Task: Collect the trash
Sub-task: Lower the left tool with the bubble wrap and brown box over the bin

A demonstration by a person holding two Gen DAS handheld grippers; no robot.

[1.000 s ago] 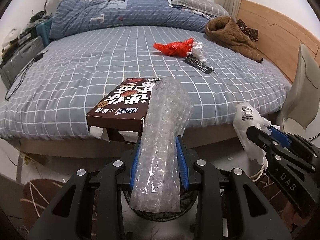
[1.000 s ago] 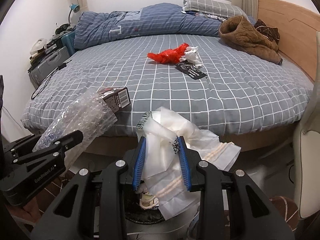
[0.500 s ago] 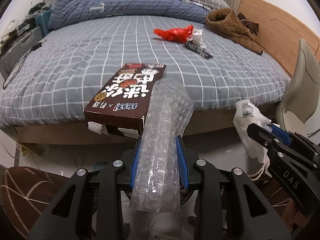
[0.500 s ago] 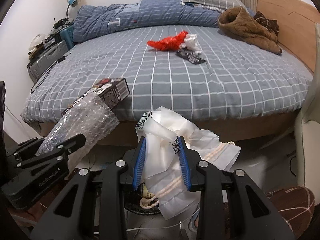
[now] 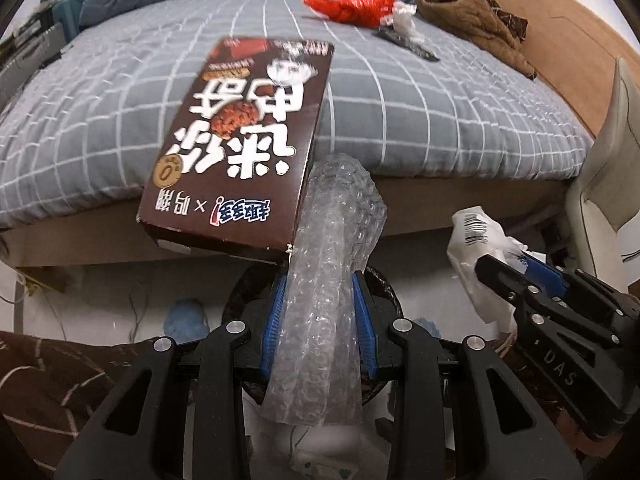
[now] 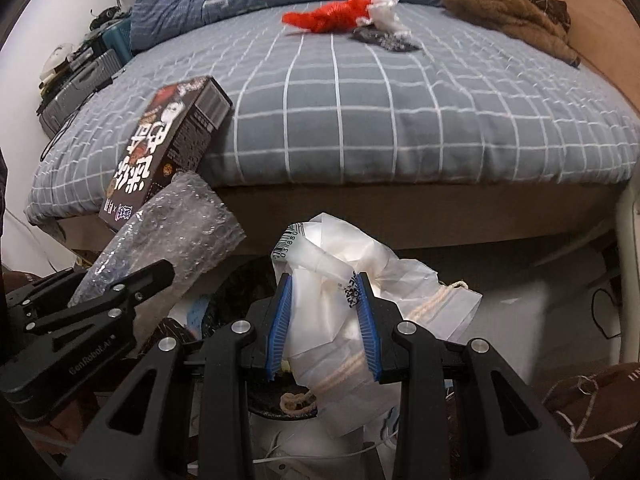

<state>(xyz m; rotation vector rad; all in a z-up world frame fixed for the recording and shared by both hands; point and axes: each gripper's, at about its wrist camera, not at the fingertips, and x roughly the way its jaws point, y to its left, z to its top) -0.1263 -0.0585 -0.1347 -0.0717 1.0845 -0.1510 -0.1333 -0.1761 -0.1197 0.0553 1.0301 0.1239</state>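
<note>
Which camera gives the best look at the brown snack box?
The left wrist view: the brown snack box fills the centre, printed face fully visible. The right wrist view shows it at the left, foreshortened, its lower end behind bubble wrap.

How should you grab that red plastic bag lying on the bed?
Probably best to grip the red plastic bag across its bunched middle, coming straight down from above. It lies flat and crumpled in a long strip on the bed, so its thin ends would slip. Come in on its left half: a white wrapper touches its right end and could get caught too.
</note>
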